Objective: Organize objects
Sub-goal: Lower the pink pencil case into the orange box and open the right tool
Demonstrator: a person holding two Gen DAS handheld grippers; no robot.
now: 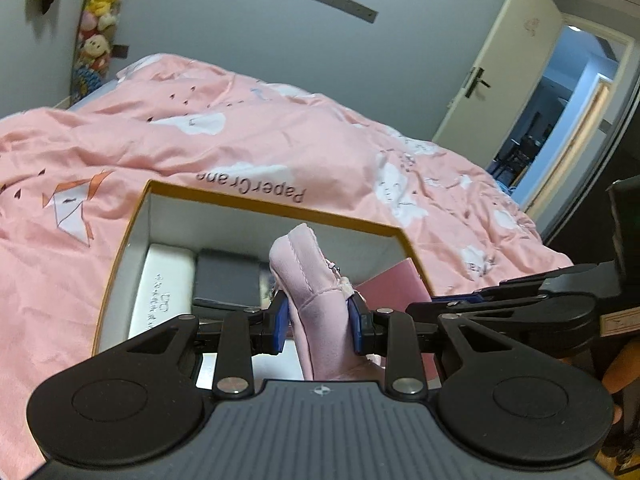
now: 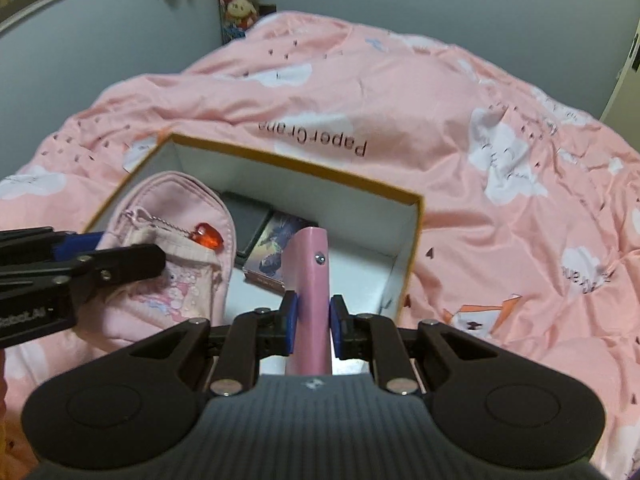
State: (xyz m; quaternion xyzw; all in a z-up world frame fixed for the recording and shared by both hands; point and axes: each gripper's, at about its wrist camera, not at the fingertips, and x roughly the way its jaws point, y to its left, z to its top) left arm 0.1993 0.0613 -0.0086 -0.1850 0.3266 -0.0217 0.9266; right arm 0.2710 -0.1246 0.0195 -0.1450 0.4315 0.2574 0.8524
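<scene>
- The left gripper (image 1: 320, 322) is clamped on a pink fabric pouch (image 1: 316, 292), which stands on edge between its blue pads above the near left part of the open box (image 1: 276, 204).
- The right gripper (image 2: 313, 320) pinches a slim pink case (image 2: 313, 280) that points into the box's middle.
- The box lies on the pink bedspread (image 1: 280, 132), well in from its edges.
- Inside, a dark flat case (image 2: 250, 226) sits toward the far wall beside a picture-printed card box (image 2: 276, 256); a white item (image 1: 160, 284) lies along the left wall.

The right gripper (image 2: 312, 322) pinches a pink case (image 2: 312, 280) between its blue fingers (image 2: 291, 320). Beyond the fingers an open box (image 2: 296, 168) lies on the bed (image 2: 500, 240). Left of them, the left gripper (image 2: 120, 258) holds a pink pouch (image 2: 176, 240).
</scene>
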